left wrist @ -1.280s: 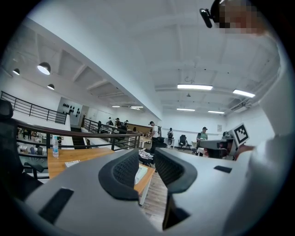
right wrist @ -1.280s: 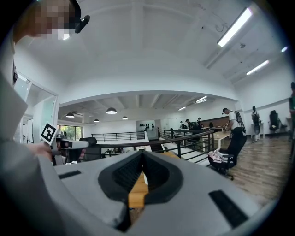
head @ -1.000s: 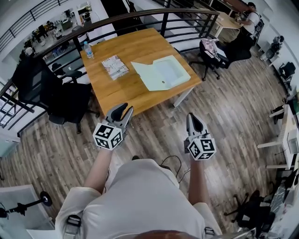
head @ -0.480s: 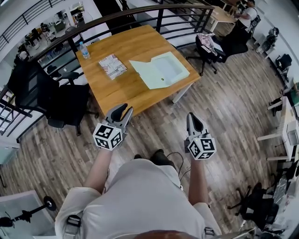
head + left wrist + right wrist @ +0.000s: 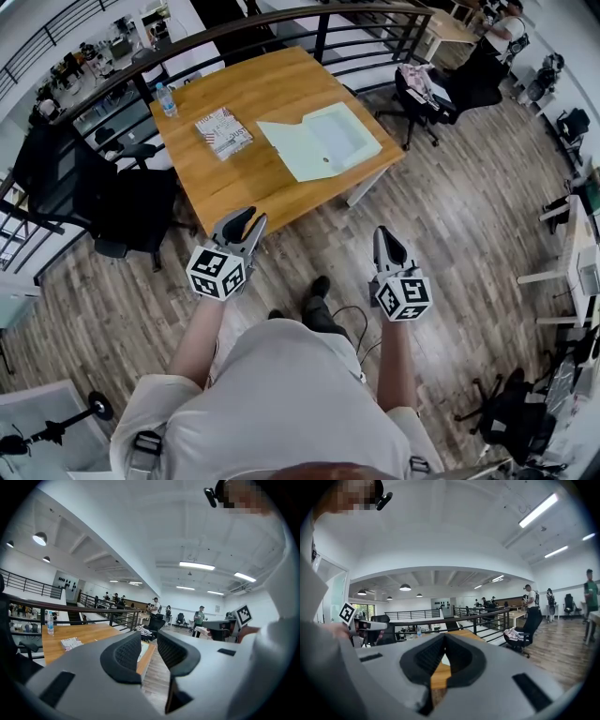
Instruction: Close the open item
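A pale green folder [image 5: 319, 142] lies open and flat on the wooden table [image 5: 234, 183], near its right end. Both grippers hover over the floor, short of the table's near edge, and point toward it. My left gripper [image 5: 251, 217] is open, with a clear gap between its ribbed pads [image 5: 125, 652] and nothing in it. To its right, my right gripper [image 5: 382, 234] is shut, its fingertips meeting with nothing held. In the right gripper view the table shows past the right gripper [image 5: 444, 637].
A patterned book [image 5: 223, 131] and a water bottle [image 5: 167, 99] sit on the table's left part. Black office chairs [image 5: 127, 202] stand left of the table, another chair [image 5: 422, 98] to its right. A dark railing [image 5: 234, 30] runs behind. A cable [image 5: 349, 323] lies on the wooden floor.
A dark shoe has come into view on the floor between the grippers. The table has shifted slightly in the picture. Both grippers keep their pose and jaw state.
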